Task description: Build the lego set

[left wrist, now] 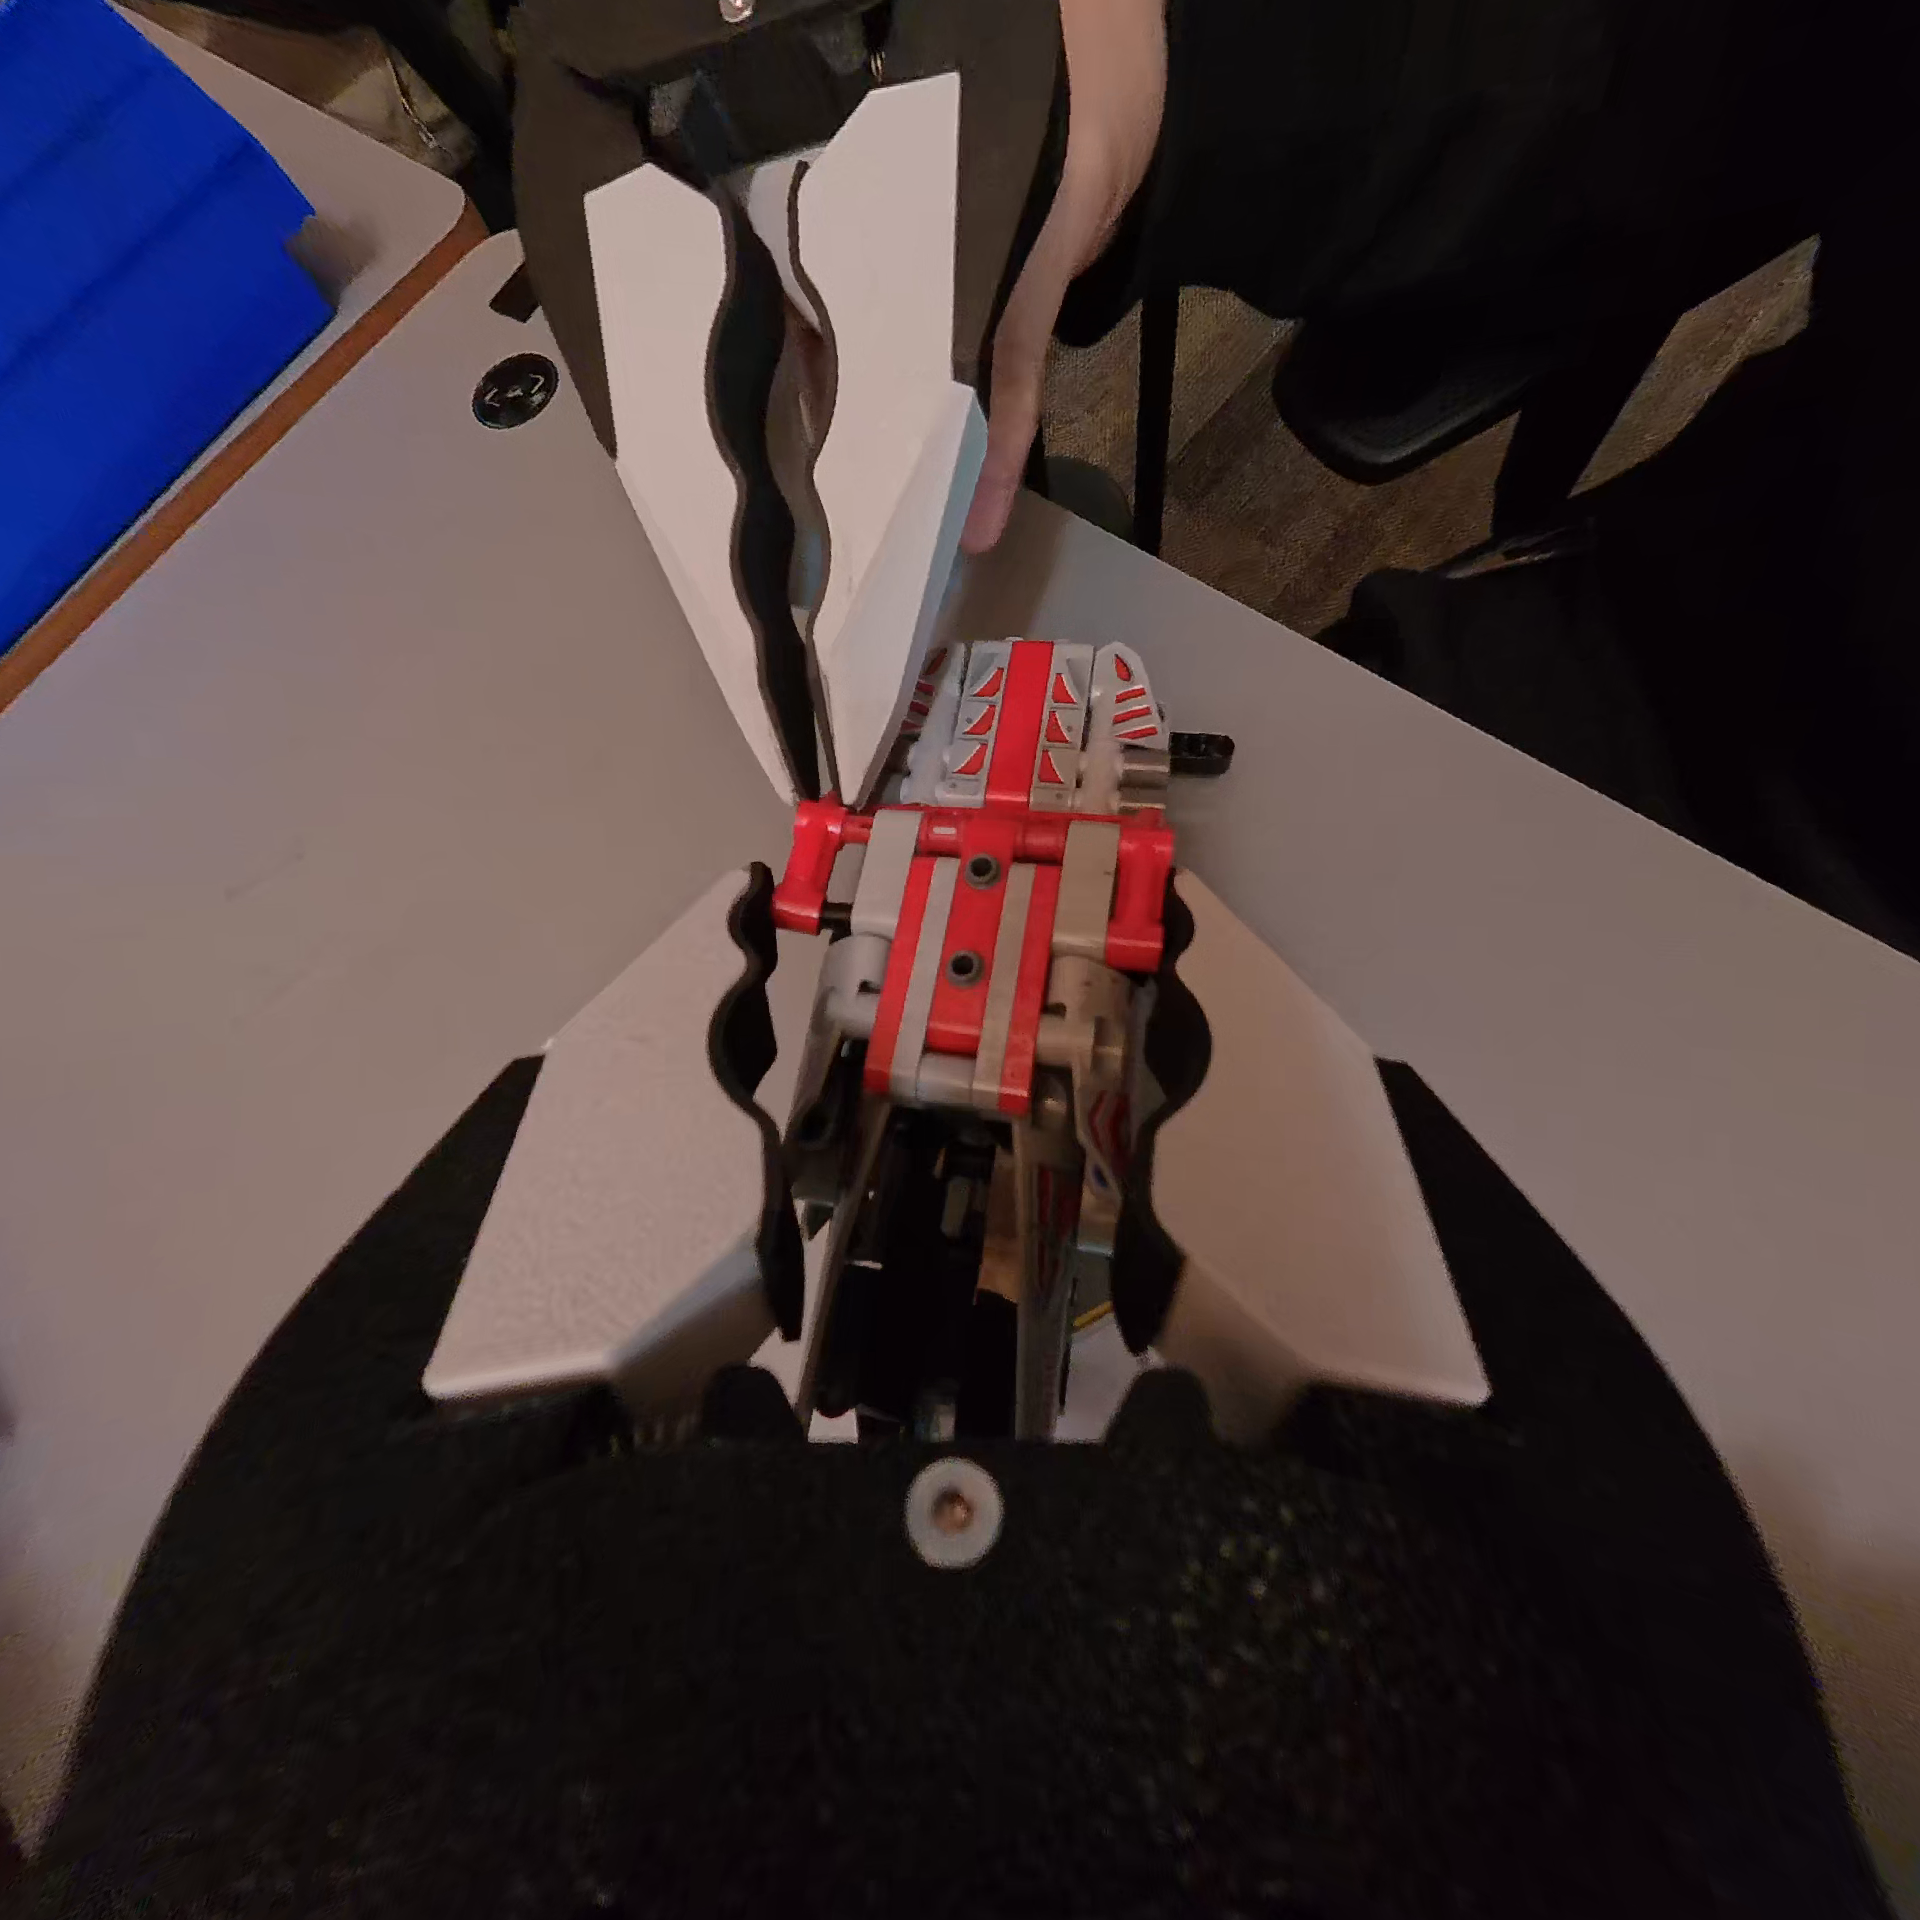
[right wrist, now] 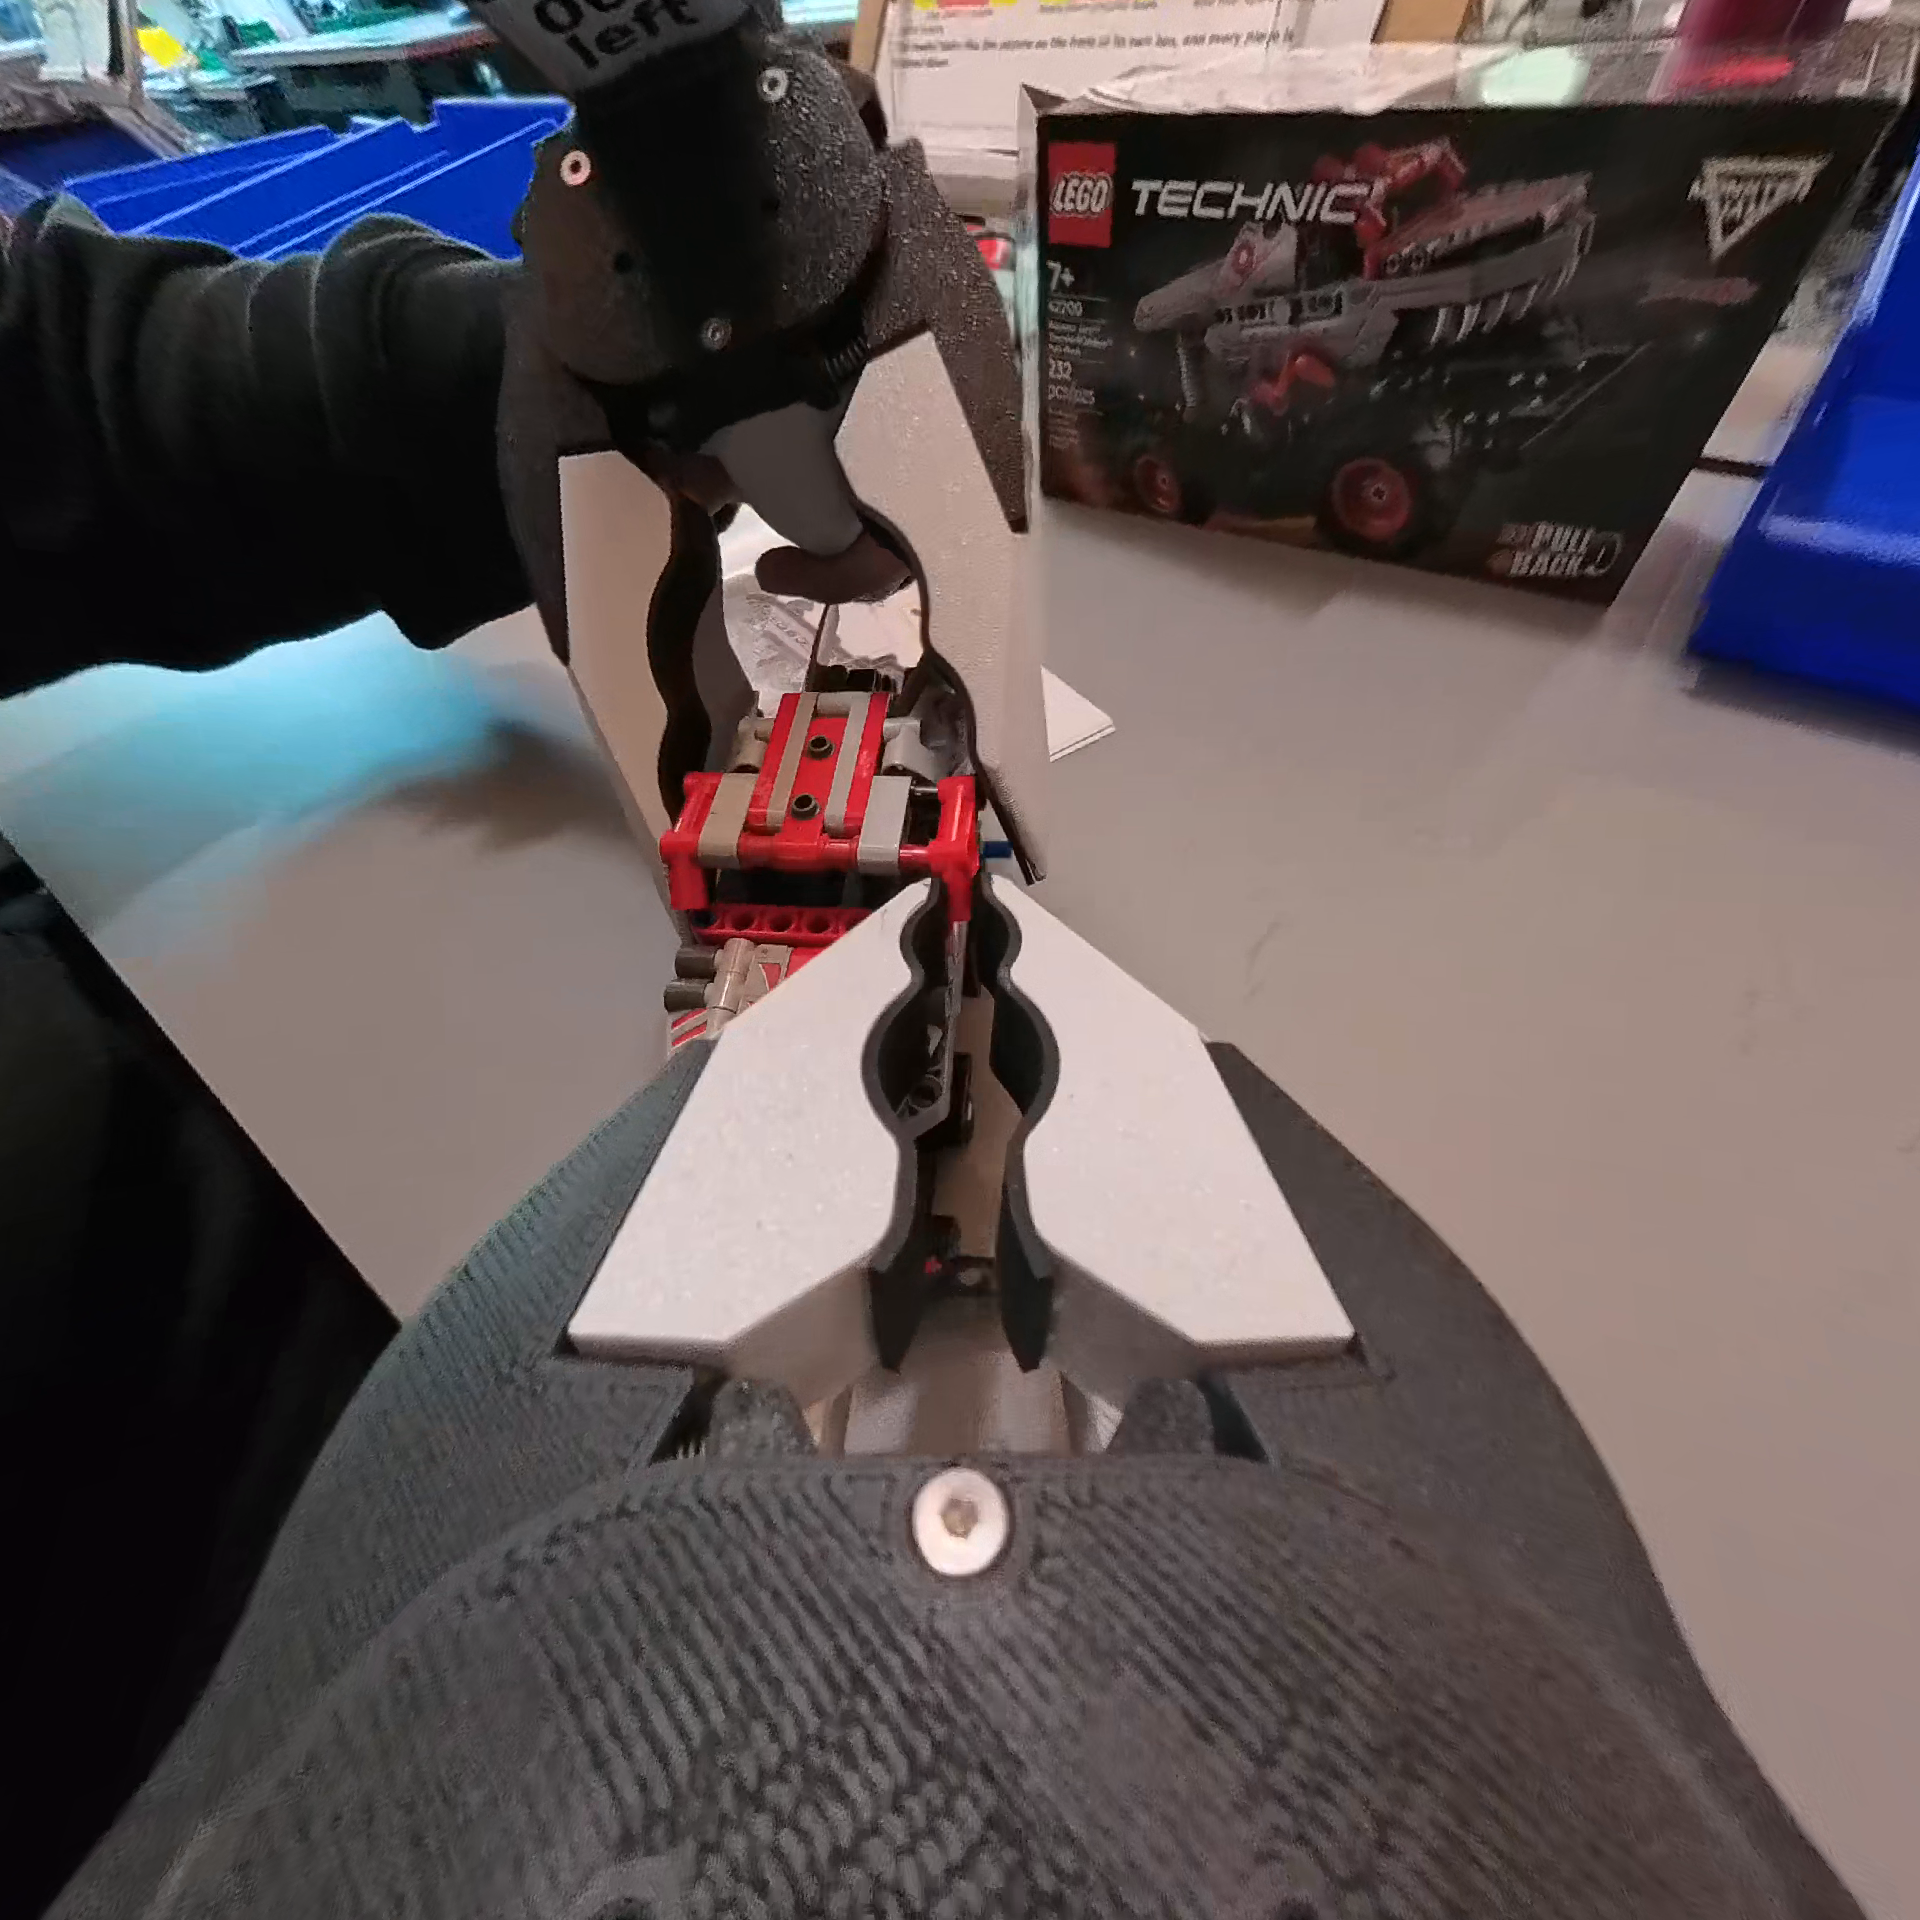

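Observation:
A red and grey lego model [left wrist: 966, 935] is held above the grey table [left wrist: 312, 831]. My left gripper [left wrist: 966, 894] is shut on the model, with a finger on each of its sides. My right gripper [left wrist: 821, 795] comes in from the far side, its tips closed on the model's red corner bar [left wrist: 821, 842]. In the right wrist view the right gripper [right wrist: 961, 894] pinches that red bar [right wrist: 956, 831] at the model's [right wrist: 821, 800] near right corner. The left gripper [right wrist: 831, 727] reaches down from above and holds the model's sides. The model's underside is hidden.
The lego box [right wrist: 1434, 343] stands at the back right of the table [right wrist: 1455, 935]. Blue bins stand at the back left [right wrist: 312, 177] and at the right edge [right wrist: 1829, 499]. A white sheet [right wrist: 1075, 717] lies behind the model. A chair [left wrist: 1403, 416] stands past the table edge. Left and right tips are no more than a few centimetres apart.

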`<action>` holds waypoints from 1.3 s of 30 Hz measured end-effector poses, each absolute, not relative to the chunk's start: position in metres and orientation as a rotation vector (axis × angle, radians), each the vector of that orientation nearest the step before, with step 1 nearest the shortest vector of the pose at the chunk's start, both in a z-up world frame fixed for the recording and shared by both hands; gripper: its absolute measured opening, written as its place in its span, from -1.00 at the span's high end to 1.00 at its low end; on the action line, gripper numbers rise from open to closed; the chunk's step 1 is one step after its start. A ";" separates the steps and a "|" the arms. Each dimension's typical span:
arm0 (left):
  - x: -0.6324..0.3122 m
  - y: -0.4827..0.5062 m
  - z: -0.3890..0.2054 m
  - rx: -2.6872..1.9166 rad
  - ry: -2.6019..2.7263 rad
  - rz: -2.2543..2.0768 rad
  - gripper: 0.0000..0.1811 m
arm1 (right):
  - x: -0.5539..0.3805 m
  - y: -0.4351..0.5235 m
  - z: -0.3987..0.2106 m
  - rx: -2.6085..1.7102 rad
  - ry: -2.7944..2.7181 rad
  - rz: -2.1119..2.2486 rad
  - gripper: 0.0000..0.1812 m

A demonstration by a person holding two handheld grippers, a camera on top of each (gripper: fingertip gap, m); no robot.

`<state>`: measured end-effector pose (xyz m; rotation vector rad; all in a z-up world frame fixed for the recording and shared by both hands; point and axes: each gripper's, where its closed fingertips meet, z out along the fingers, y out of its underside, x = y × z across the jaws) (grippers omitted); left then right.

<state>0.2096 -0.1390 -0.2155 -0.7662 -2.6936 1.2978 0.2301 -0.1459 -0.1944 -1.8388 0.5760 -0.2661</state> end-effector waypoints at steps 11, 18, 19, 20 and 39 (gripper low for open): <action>0.211 -0.142 -0.213 -0.775 -2.733 1.318 0.20 | 0.229 -0.146 -0.196 -1.846 0.636 -0.241 1.00; 0.214 -0.144 -0.213 -0.765 -2.735 1.334 0.19 | 0.238 -0.159 -0.192 -1.912 0.642 -0.437 0.98; 0.213 -0.144 -0.213 -0.771 -2.736 1.339 0.20 | 0.241 -0.161 -0.189 -1.853 0.676 -0.415 0.97; 0.213 -0.144 -0.212 -0.778 -2.738 1.345 0.20 | 0.241 -0.161 -0.187 -1.785 0.703 -0.333 0.97; 0.213 -0.145 -0.212 -0.793 -2.738 1.373 0.29 | 0.243 -0.150 -0.201 -1.728 0.470 0.026 0.69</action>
